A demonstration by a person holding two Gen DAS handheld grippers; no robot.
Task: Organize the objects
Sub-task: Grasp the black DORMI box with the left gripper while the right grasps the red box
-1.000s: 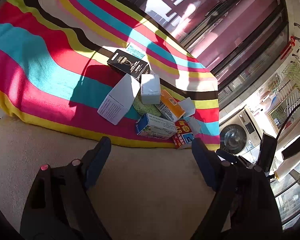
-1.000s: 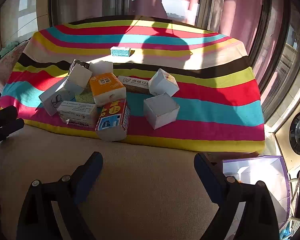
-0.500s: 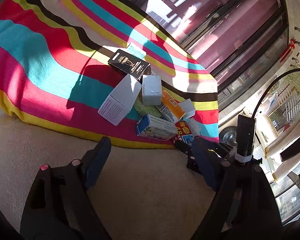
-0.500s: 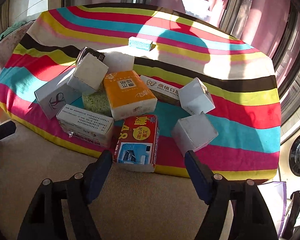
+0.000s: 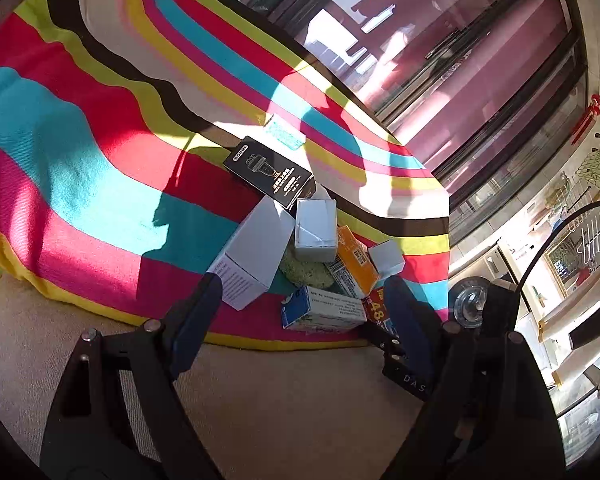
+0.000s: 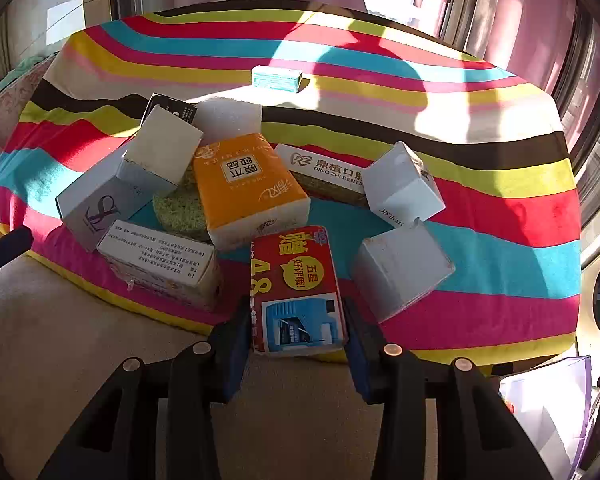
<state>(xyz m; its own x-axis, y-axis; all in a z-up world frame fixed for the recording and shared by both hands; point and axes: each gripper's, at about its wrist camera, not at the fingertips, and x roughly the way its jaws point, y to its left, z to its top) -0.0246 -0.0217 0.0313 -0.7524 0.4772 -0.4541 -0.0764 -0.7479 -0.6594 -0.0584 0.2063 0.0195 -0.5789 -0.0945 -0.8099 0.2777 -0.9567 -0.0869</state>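
Right gripper closed against both sides of the red-and-blue pack, apparently gripping it, at the near edge of the striped cloth. The orange tissue pack lies just behind the red-and-blue pack, a white cube box beside it. Left gripper hangs wide apart, empty, near the cloth's edge.

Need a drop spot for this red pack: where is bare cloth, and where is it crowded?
Bare: the striped cloth right of the two white cubes, the far stripes around the small teal box, and the beige surface in front. Crowded: the pile around the orange pack, left of the red pack.
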